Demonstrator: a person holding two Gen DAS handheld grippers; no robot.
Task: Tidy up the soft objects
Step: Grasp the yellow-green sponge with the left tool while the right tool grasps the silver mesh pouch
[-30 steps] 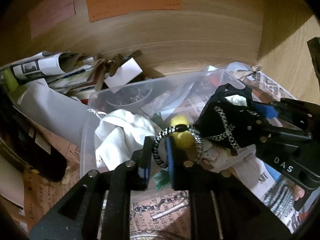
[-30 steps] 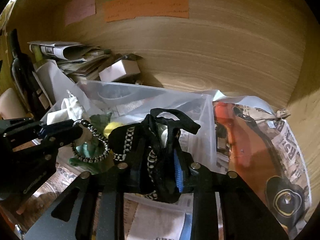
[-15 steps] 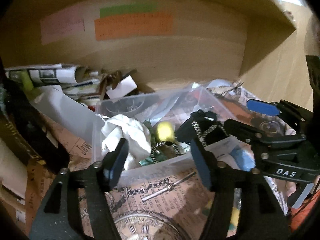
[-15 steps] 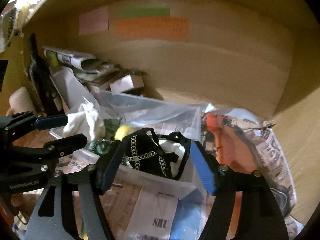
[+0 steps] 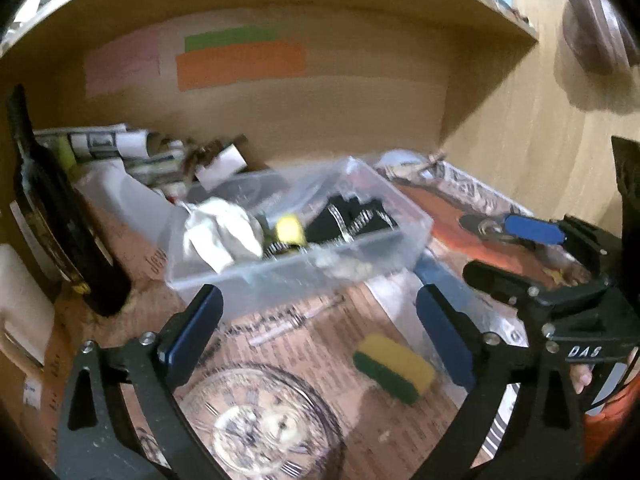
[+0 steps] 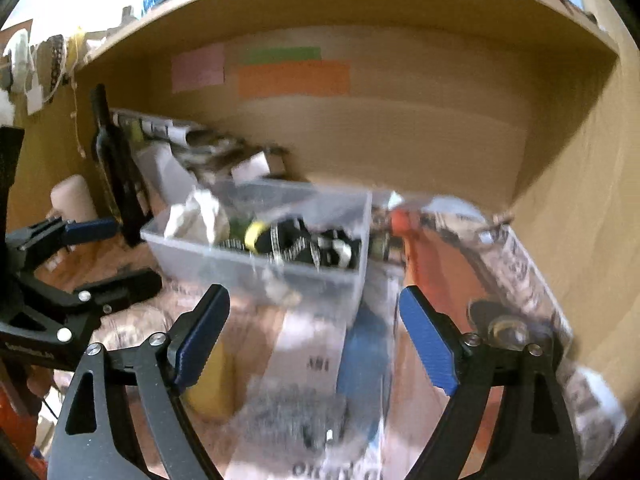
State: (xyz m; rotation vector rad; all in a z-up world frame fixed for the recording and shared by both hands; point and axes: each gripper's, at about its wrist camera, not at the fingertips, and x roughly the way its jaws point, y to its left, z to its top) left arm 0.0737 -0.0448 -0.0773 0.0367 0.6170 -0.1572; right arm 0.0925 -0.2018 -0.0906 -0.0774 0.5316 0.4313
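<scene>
Both your left gripper [image 5: 316, 328] and right gripper [image 6: 314, 334] are spread and empty, and the yellow-green sponge [image 5: 394, 368], lying outside the clear bin [image 5: 400, 204] on its near side, slants just beneath your left gripper, the nearer one.

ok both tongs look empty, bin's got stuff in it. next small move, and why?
Probably lower the left tongs onto the yellow-green sponge: both tongs are open and empty, and the sponge lies outside the clear bin that holds the cloth items.

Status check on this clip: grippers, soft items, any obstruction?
Left gripper open, empty. Right gripper open, empty. Black strap item and white cloth in clear bin. Yellow-green sponge outside bin, unobstructed.
</scene>
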